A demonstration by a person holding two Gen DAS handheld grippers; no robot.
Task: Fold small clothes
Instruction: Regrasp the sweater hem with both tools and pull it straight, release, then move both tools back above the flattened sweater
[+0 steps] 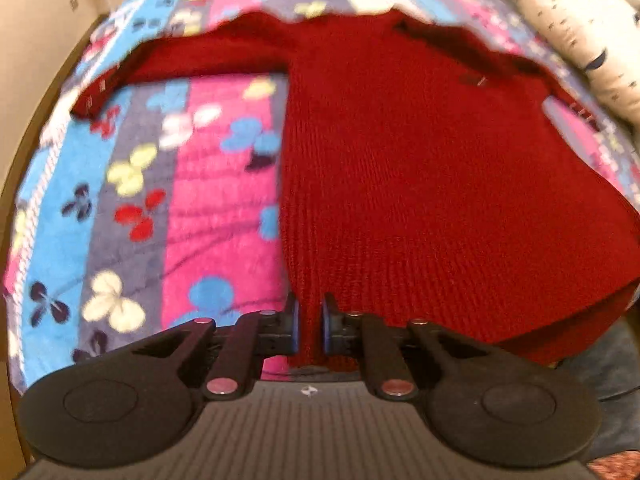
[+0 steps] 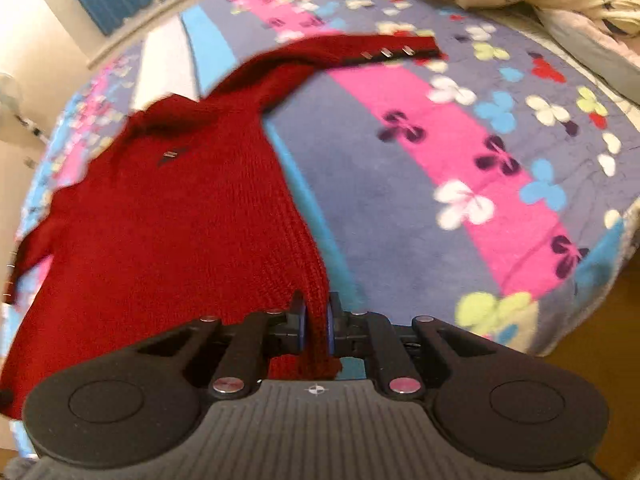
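On the bed: red sweater (image 1: 400, 168) spread over blanket (image 1: 132, 184).
Left gripper (image 1: 311, 324): clamped on left hem corner.
Right gripper (image 2: 316, 326): clamped on right hem corner.
Axis: body runs straight ahead to the collar; both grippers equally near.

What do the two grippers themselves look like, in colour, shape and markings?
The left gripper and right gripper look identical: black linkage arms with silver and pinkish rivets, blue-edged finger pads, two round black discs, and a grey ribbed base bearing a small white crosshair mark. No cables show.
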